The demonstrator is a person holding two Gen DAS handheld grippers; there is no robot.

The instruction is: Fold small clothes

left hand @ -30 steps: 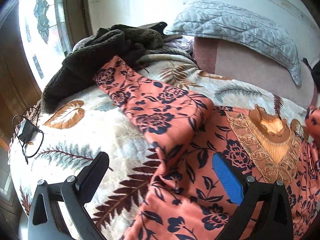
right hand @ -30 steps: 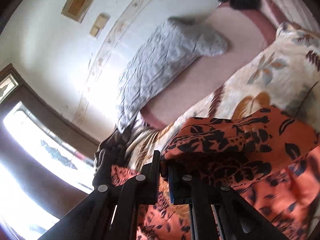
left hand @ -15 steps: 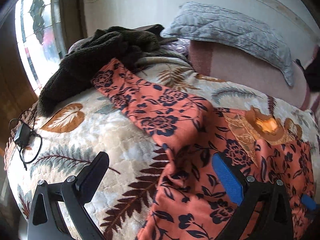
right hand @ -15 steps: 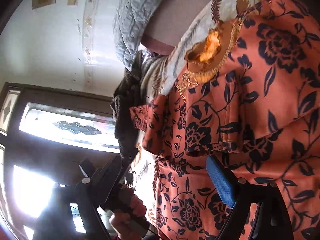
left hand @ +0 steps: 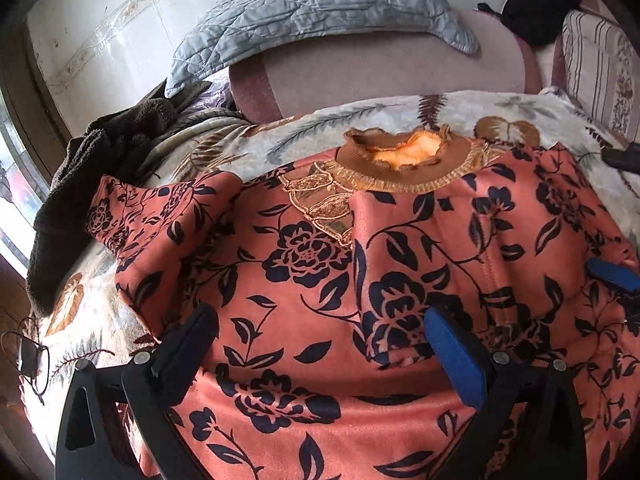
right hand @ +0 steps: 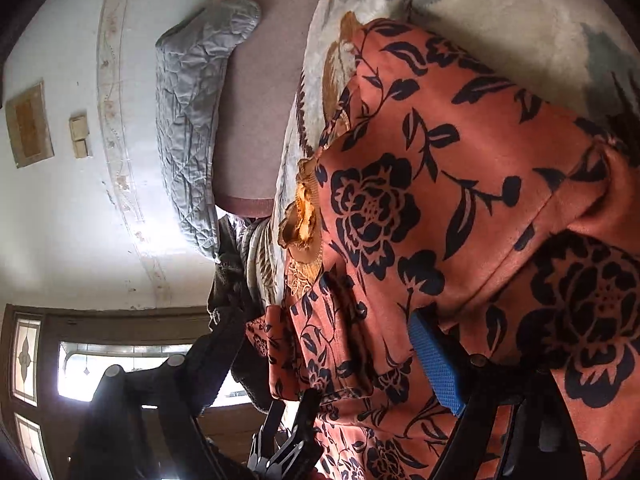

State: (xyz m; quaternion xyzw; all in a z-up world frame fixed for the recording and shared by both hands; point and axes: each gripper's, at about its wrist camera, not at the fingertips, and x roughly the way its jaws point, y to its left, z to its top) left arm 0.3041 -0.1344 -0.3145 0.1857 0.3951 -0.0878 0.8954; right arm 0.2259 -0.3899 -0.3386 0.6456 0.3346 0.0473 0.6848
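Orange floral garment lies spread on a bed covered by a leaf-patterned blanket, its tan ruffled collar toward the far side, near a mauve bolster with a grey quilted pillow draped over it. One sleeve bunches out to the left; the other side is folded in over the chest, its edge running down from the collar. A dark fuzzy cloth is heaped at the left edge of the bed.

The left tongs stand released above the lower middle of the garment, the black finger to the left, the blue pad over the folded flap; whether either touches the fabric cannot be told. Nothing is pinched between them.

In the right wrist view, rolled on its side, the right tongs stand wide with the jaws closing a little; the garment's bunched sleeve lies behind the gap, but the pads do not press on it. The blue pad sits close against the folded cloth. The left tongs' black frame shows at the bottom edge there.
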